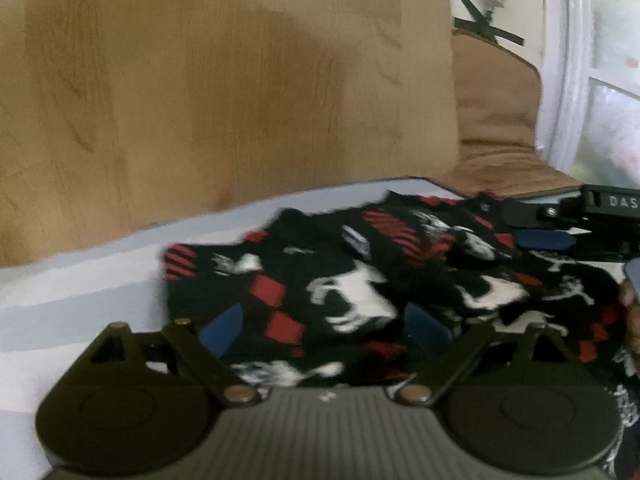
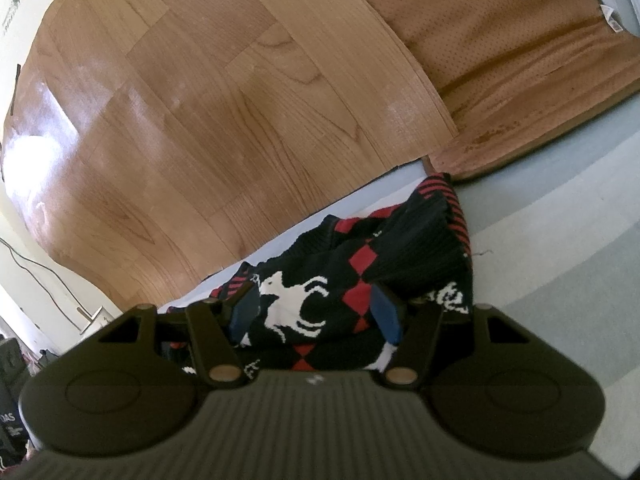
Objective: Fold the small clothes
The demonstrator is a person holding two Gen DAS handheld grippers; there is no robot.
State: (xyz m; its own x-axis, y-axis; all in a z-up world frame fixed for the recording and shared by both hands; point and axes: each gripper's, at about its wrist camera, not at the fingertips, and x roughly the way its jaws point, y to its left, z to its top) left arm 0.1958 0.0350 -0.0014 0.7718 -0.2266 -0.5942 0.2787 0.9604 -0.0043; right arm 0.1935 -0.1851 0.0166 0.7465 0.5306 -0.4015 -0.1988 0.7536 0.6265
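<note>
Gripping a bunched fold of the knit (image 2: pixel 320 276), the right claw (image 2: pixel 316 312) is pinning it between its blue pads, while the left claw (image 1: pixel 324 328) is standing wide over the fabric with nothing pinched. Beyond them the knit is lying rumpled on the striped bed (image 2: pixel 560 220), near its edge above the wood floor (image 2: pixel 224 92). Folding seems barely begun; next, the left claw probably needs to take a free edge for the fold.
</note>
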